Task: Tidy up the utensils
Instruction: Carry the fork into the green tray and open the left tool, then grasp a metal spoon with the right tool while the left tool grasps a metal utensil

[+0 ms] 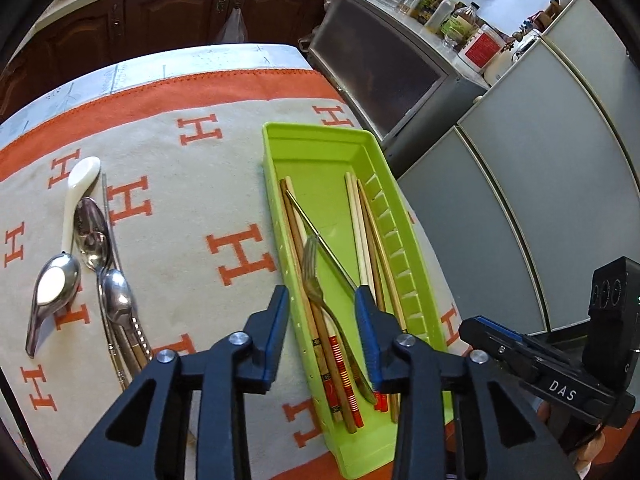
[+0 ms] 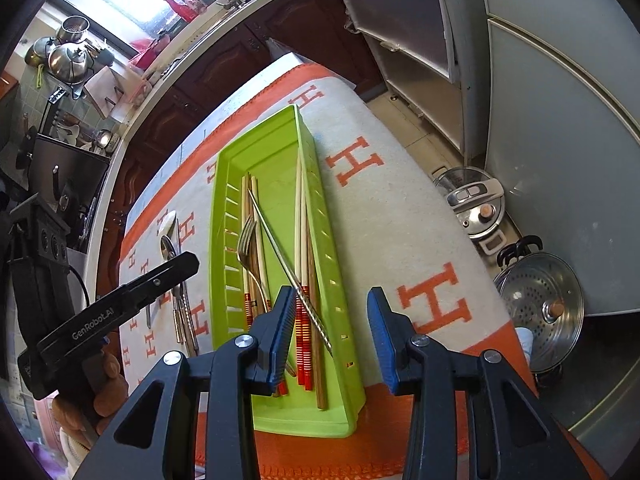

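Observation:
A lime-green tray (image 1: 320, 148) (image 2: 260, 152) lies on the table and holds several chopsticks (image 1: 296, 240) (image 2: 300, 216), a fork (image 1: 314, 276) (image 2: 245, 248) and a thin metal rod (image 2: 280, 252). My left gripper (image 1: 322, 300) is open and empty, above the near part of the tray. My right gripper (image 2: 330, 304) is open and empty over the tray's right wall. Left of the tray lie a white ceramic spoon (image 1: 78, 188) and several metal spoons (image 1: 94, 236) (image 2: 168, 246). The right gripper also shows in the left wrist view (image 1: 472, 330).
An orange-and-cream cloth with H letters (image 1: 240, 248) (image 2: 436, 300) covers the table. Grey cabinets (image 1: 520, 200) stand to the right. Metal pots (image 2: 540, 312) sit on the floor on the right. A dark wooden counter (image 1: 160, 8) runs along the far side.

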Demonstrator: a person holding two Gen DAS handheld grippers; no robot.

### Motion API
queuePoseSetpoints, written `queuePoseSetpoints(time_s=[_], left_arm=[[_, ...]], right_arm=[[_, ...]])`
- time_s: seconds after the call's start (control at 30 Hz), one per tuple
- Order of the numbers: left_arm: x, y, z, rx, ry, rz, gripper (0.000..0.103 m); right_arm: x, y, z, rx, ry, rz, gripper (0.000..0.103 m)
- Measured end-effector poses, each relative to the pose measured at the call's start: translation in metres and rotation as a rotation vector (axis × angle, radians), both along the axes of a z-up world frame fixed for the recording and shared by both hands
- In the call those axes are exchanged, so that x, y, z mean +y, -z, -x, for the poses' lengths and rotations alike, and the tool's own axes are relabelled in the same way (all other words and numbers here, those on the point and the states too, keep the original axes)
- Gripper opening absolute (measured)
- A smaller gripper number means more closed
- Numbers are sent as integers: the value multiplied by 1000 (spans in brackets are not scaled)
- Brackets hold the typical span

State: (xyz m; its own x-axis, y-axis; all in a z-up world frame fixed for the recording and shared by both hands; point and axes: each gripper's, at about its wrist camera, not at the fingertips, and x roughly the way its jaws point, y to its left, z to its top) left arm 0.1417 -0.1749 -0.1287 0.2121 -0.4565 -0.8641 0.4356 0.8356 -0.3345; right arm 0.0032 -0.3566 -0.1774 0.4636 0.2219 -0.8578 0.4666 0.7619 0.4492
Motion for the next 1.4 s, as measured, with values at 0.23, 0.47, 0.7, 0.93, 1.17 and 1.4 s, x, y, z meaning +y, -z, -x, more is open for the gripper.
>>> queuePoseSetpoints(time_s=[0.23,0.47,0.7,0.93,1.17,1.4], left_arm=[[35,-12,1,-33,-82,-28,48],[88,-25,7,-80,-182,-68,55],[154,-30,10,-85,-283,-116,55],[202,-28,4,-87,-321,-176,55],[224,-36,-10,-104,-308,-203,55],[230,-28,-39,-96,-234,-196,55]], right_arm=[[13,2,-11,-7,-30,-1,38],[36,3,-24,-8,-82,11,37],[58,-4,-42,-18,-143,20,37],[85,-27,-63,-49,-242,39,37],[120,-63,-101,-102,-335,46,37],[166,-84,-145,-96,-439,62,37]])
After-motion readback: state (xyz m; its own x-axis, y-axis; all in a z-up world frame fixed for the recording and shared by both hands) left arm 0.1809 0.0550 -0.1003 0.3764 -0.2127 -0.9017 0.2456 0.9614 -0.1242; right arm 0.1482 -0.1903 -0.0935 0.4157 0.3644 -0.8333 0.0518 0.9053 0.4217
